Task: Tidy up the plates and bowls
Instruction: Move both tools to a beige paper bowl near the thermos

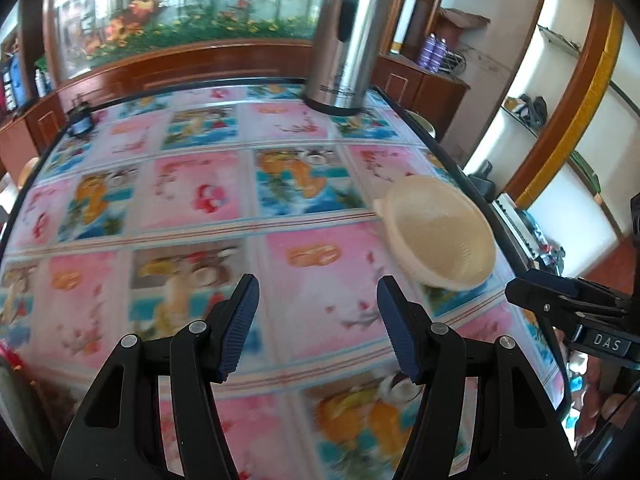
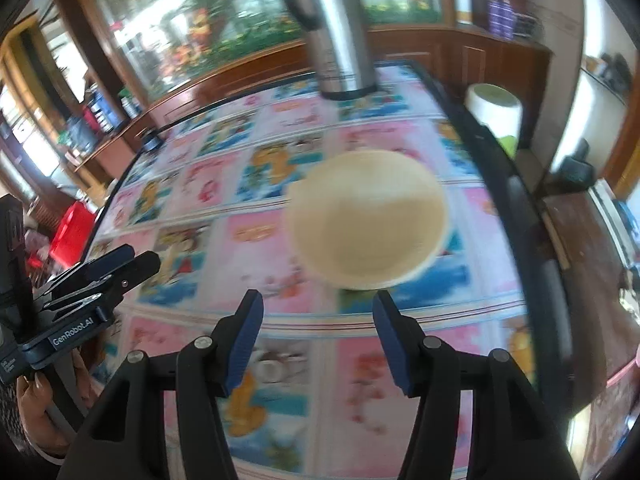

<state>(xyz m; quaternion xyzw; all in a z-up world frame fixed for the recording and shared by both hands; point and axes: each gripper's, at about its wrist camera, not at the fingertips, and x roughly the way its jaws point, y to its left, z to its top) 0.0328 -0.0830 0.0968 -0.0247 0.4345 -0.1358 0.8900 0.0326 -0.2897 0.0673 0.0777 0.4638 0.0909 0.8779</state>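
I see a cream, finely ribbed bowl (image 2: pixel 367 219) just ahead of my right gripper (image 2: pixel 318 338), spread wide and empty. My left gripper (image 1: pixel 319 330) gapes too; labels read "DAS" and "GenRobot.AI".

A home dining room: patterned tablecloth (image 1: pixel 208 200), steel thermos (image 1: pixel 348 36), wooden cabinets (image 1: pixel 224 66).

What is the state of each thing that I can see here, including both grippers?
Cream bowl: upright on the table, empty, not held.
Steel thermos: upright, lid on.
Left gripper: open, holding nothing.
Right gripper: open, holding nothing, facing the bowl.
White paper roll: upright beyond the table edge.
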